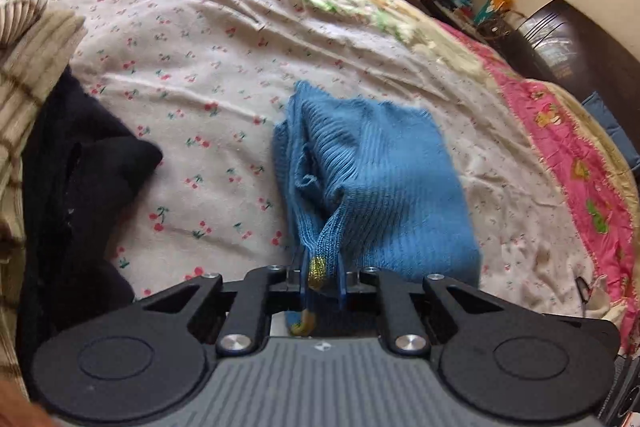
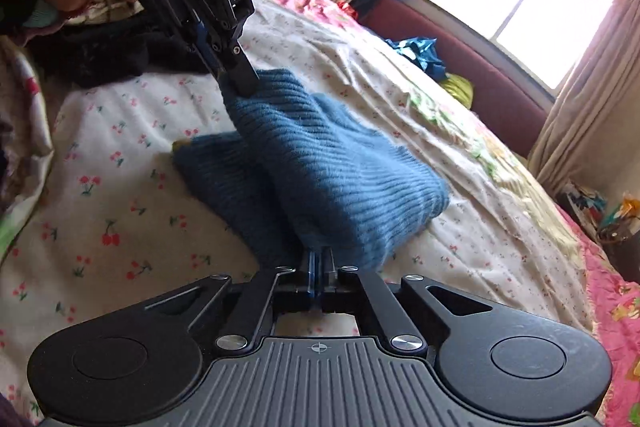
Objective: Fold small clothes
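Observation:
A small blue ribbed knit garment with a yellow-trimmed edge lies partly folded on the cherry-print bedsheet. My left gripper is shut on its yellow-trimmed edge and lifts it a little. In the right wrist view the same garment is held at two places: my right gripper is shut on its near edge, and the left gripper pinches its far corner from above. The fabric sags between the two grips.
A black garment and a beige ribbed one lie at the left of the bed. A pink floral quilt border runs along the right side. Blue and yellow clothes sit by the maroon headboard under a window.

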